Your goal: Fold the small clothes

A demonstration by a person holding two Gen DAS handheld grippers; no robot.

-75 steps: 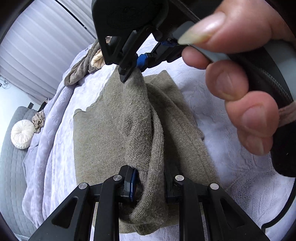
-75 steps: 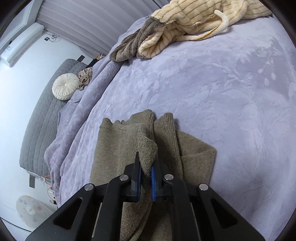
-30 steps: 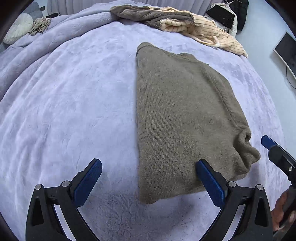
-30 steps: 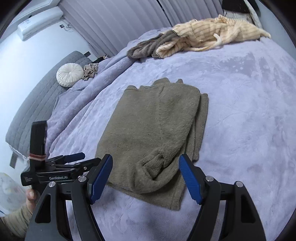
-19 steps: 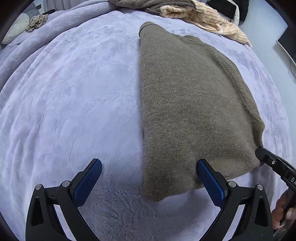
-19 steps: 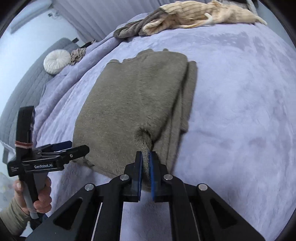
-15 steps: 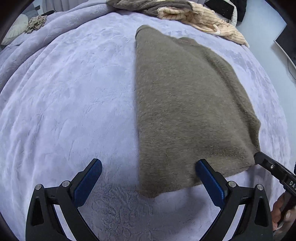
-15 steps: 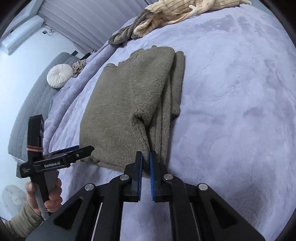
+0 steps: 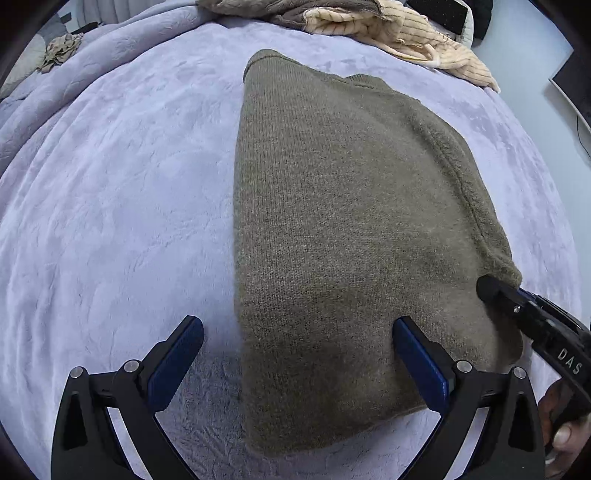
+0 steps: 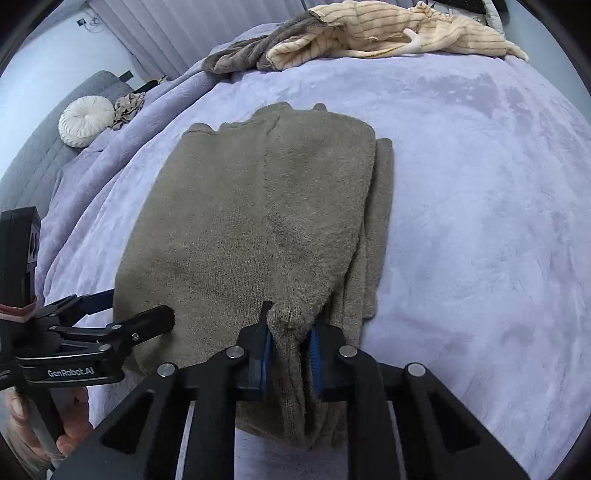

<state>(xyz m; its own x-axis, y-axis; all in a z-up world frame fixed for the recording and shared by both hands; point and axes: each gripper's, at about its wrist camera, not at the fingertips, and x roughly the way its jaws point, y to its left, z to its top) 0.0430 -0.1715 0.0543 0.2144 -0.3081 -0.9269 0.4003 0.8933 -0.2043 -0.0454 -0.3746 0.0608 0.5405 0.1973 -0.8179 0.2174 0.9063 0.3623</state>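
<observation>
An olive-brown knit sweater (image 9: 351, 203) (image 10: 258, 203) lies folded into a long panel on the lavender bedspread (image 9: 110, 184). My left gripper (image 9: 297, 325) is open wide and points steeply down. Its fingers straddle the sweater's near left corner, one pad over bare bedspread and the other over the knit. The right wrist view shows that same left gripper (image 10: 136, 306) at the sweater's left edge, held by a hand (image 10: 66, 424). My right gripper (image 10: 290, 325) is shut on a bunched fold at the sweater's near right corner. The right gripper (image 9: 487, 288) also appears in the left wrist view, pinching that corner.
A cream striped garment (image 10: 388, 33) (image 9: 406, 33) and a grey-brown one (image 10: 240, 55) are heaped at the bed's far edge. A round white cushion (image 10: 86, 125) rests on a grey quilted headboard (image 10: 33, 166) at the left. Bare bedspread (image 10: 480, 184) spreads right of the sweater.
My right gripper went from wide open to shut on the sweater's near right corner and sank lower. The left gripper stayed open and came closer to the near left corner.
</observation>
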